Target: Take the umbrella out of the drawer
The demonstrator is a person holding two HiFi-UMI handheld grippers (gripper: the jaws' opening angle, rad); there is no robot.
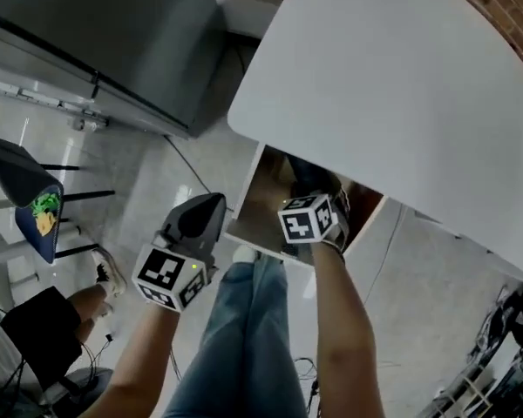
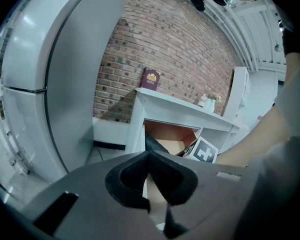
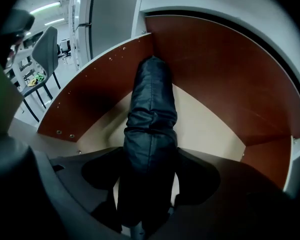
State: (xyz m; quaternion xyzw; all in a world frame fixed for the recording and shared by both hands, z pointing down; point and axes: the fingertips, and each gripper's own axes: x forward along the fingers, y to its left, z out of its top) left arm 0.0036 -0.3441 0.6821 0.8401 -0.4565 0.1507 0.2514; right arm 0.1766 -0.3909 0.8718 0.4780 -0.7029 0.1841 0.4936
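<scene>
the right tongs (image 3: 150,174) reach into the open drawer (image 3: 215,79) under the white bench (image 1: 401,85), spread wide astride the dark folded umbrella (image 3: 151,109) lying inside, seemingly to clamp it. the left tongs (image 2: 150,169) wait closed and empty, near left.

The drawer (image 3: 95,84) stands open, clear from above at its near end; the white bench top (image 1: 392,85) roofs its far end. The umbrella (image 3: 150,109) lies lengthwise down the middle, leaving a narrow bare strip on its left and a wider one on its right, up to the red-brown side walls. The right claw (image 3: 149,176) straddles it, jaws wide. Left of the drawer, open floor (image 1: 157,172) reaches the grey cabinet (image 1: 96,42).
</scene>
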